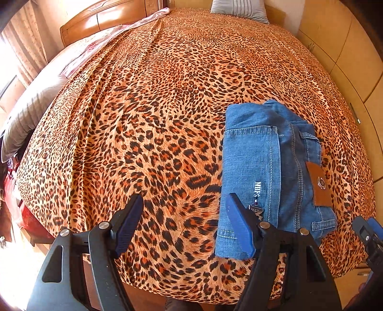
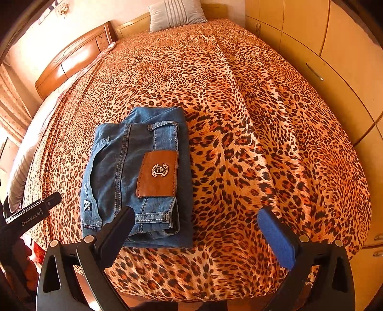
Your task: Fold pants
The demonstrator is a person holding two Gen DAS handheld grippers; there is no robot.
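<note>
Blue denim pants (image 1: 268, 172) lie folded in a compact rectangle near the front edge of the leopard-print bed (image 1: 155, 119), waistband and brown leather patch (image 1: 319, 185) on top. My left gripper (image 1: 184, 208) is open and empty, its right finger over the bundle's left edge. In the right wrist view the folded pants (image 2: 134, 177) lie front left, patch (image 2: 158, 173) up. My right gripper (image 2: 196, 220) is open and empty, its left finger over the bundle's near edge. The left gripper's body (image 2: 31, 213) shows at that view's left edge.
A grey pillow (image 2: 174, 14) leans at the bed's far end by a wooden headboard (image 2: 71, 59). Wooden wardrobe doors (image 2: 335, 59) run along the right side. Grey and pink bedding (image 1: 47, 95) lies along the left side, with curtains beyond.
</note>
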